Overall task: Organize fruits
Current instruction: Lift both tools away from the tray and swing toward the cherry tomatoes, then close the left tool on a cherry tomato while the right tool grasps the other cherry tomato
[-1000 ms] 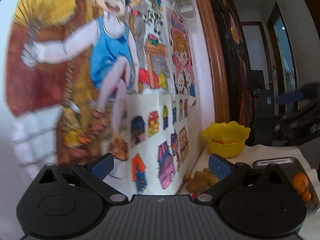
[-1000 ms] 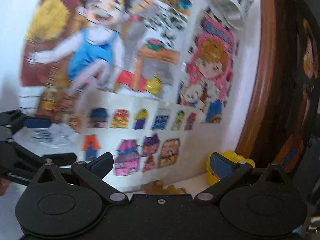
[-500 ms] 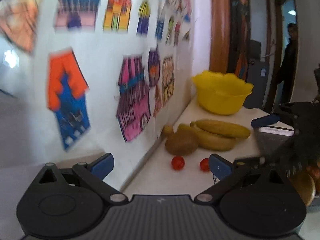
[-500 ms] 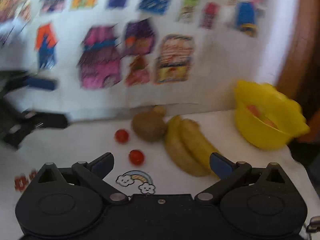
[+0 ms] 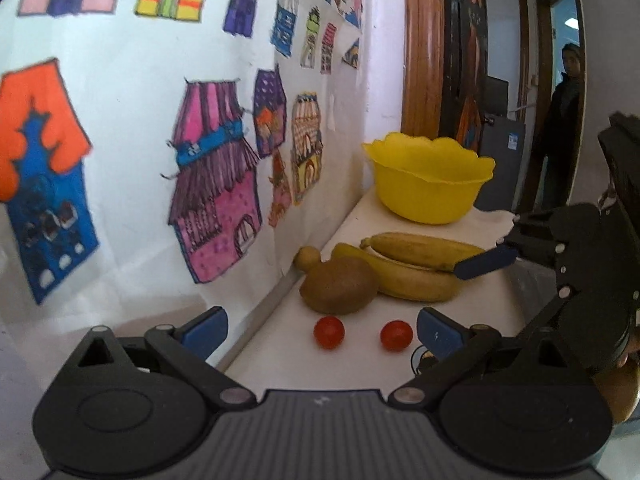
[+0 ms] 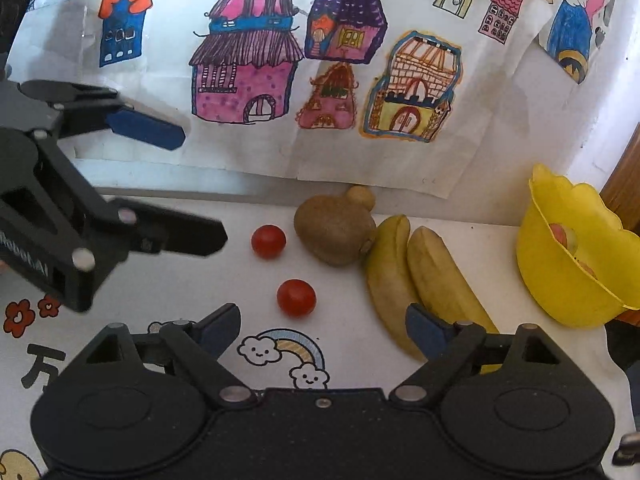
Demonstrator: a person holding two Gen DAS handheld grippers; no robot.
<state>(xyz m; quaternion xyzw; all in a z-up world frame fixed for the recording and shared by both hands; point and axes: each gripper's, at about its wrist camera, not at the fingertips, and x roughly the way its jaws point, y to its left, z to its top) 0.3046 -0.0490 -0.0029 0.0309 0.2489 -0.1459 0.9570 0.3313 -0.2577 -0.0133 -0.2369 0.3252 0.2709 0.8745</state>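
Two hand-held grippers hover over a white table (image 6: 480,248) printed with cartoon clouds and flowers, where fruit lies against a wall papered with children's drawings of houses (image 6: 248,64). The left gripper (image 5: 320,330) has its blue-tipped fingers spread wide and holds nothing; seen from its own camera, two cherry tomatoes (image 5: 329,332) lie just ahead between the fingertips. In the right wrist view, that same gripper (image 6: 192,192) reaches in from the left edge, its fingers parted and well above the tabletop. The right gripper (image 6: 324,328) is likewise wide open and empty, with the nearer cherry tomato (image 6: 296,297) just beyond its fingertips and the farther one (image 6: 268,241) beside a brown kiwi (image 6: 334,230). A small round brown fruit (image 6: 361,197) sits touching the kiwi's far side, near the wall. Two bananas (image 6: 416,276) lie side by side to the right of the kiwi, one touching it. Farther right, near a wooden door frame (image 5: 424,48), stands a yellow scalloped bowl (image 6: 560,280) with some pale and reddish fruit inside, too hidden to name. In the left wrist view, a person in dark clothing (image 5: 564,120) stands in a far doorway.
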